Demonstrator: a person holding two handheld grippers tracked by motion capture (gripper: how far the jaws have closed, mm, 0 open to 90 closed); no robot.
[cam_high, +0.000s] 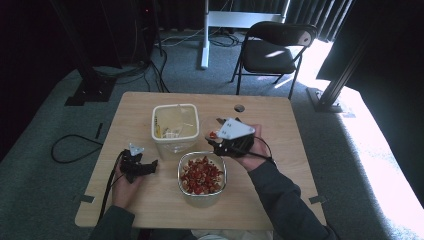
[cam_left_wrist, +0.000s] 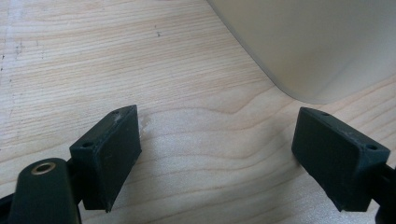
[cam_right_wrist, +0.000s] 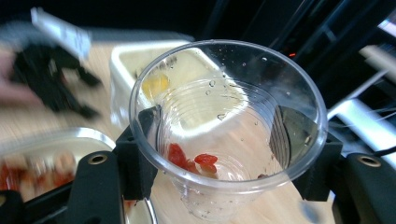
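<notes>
You are holding the clear plastic cup (cam_right_wrist: 224, 135), thin and crushable, by its sidewalls in your right gripper (cam_high: 231, 141), above the worktop (cam_high: 270, 190) beside the glass bowl (cam_high: 201, 173); squeeze gently. Your left gripper (cam_left_wrist: 224, 158) is resting with jaws spread, empty.

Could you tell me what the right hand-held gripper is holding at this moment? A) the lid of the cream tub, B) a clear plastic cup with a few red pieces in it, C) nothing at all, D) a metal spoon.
B: in the right gripper view the jaws of the right hand-held gripper clamp both sides of a clear plastic cup with a few red pieces at its bottom.
</notes>
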